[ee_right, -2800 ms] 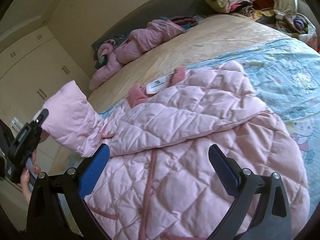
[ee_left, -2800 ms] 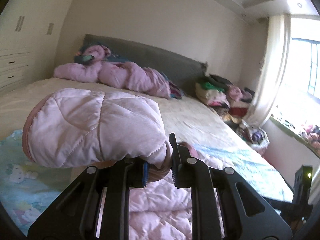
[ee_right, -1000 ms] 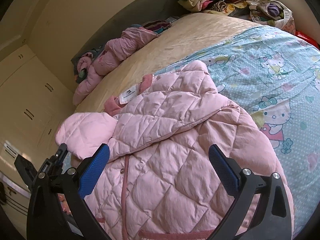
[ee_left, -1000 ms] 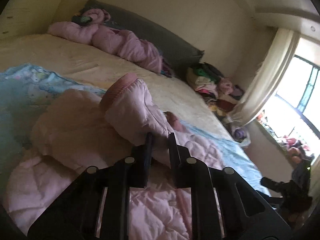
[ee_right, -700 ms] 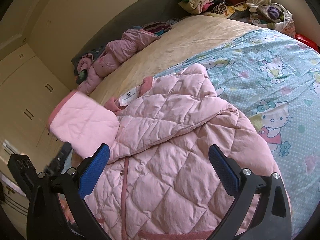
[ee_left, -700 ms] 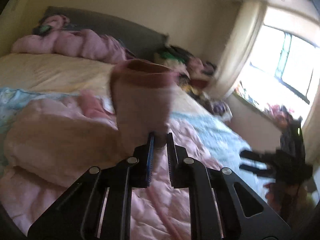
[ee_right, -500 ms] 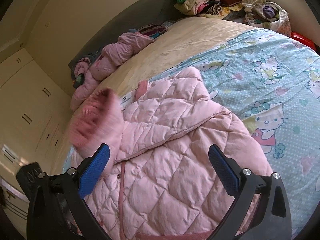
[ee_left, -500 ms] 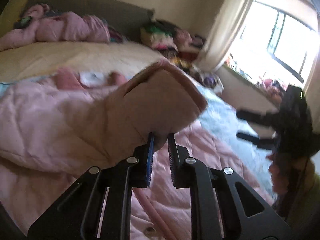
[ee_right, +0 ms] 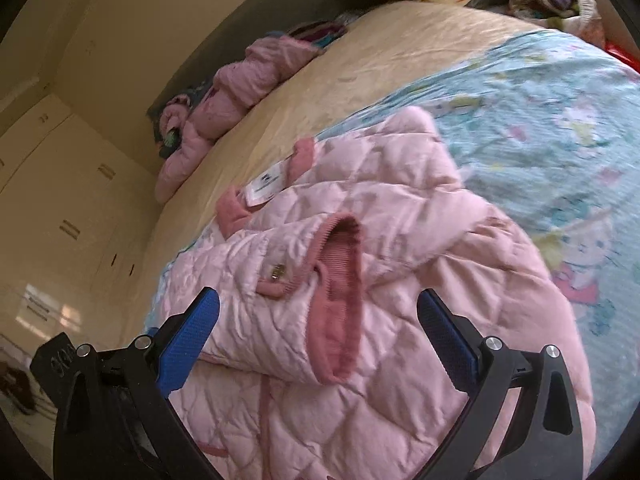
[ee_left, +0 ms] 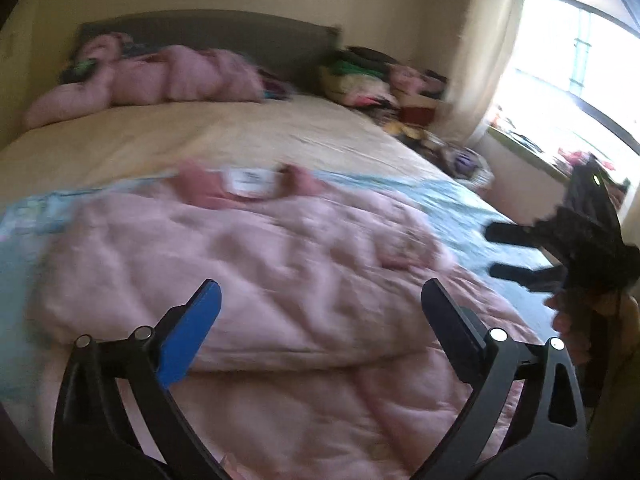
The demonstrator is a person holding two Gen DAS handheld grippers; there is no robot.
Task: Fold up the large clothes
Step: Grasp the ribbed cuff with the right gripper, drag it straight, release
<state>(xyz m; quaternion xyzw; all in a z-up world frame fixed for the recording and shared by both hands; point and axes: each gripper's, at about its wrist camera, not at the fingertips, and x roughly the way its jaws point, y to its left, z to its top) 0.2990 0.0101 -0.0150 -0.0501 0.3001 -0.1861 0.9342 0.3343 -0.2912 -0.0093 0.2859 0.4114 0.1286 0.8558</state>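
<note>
A pink quilted jacket (ee_left: 256,264) (ee_right: 400,320) lies spread on the bed, collar and white label (ee_right: 266,188) towards the headboard. One sleeve (ee_right: 280,304) is folded across its front, the darker pink cuff (ee_right: 340,292) facing up. My left gripper (ee_left: 320,312) hovers just above the jacket, its jaws opening wide with nothing held between them. My right gripper (ee_right: 318,316) is open too, above the folded sleeve and cuff without touching them. In the left wrist view the right gripper's fingers (ee_left: 516,272) show at the right edge, held by a hand.
A blue cartoon-print sheet (ee_right: 540,120) lies under the jacket on the beige bed (ee_left: 240,140). Another pink coat (ee_left: 160,80) is heaped by the grey headboard. Piled clothes (ee_left: 368,76) sit at the far corner near a curtain and window. White wardrobes (ee_right: 60,200) stand on one side.
The left gripper carried the sleeve across the jacket, then let it go and opened wide. The sleeve now rests folded on the jacket's front. The right gripper stayed open and shifted slightly.
</note>
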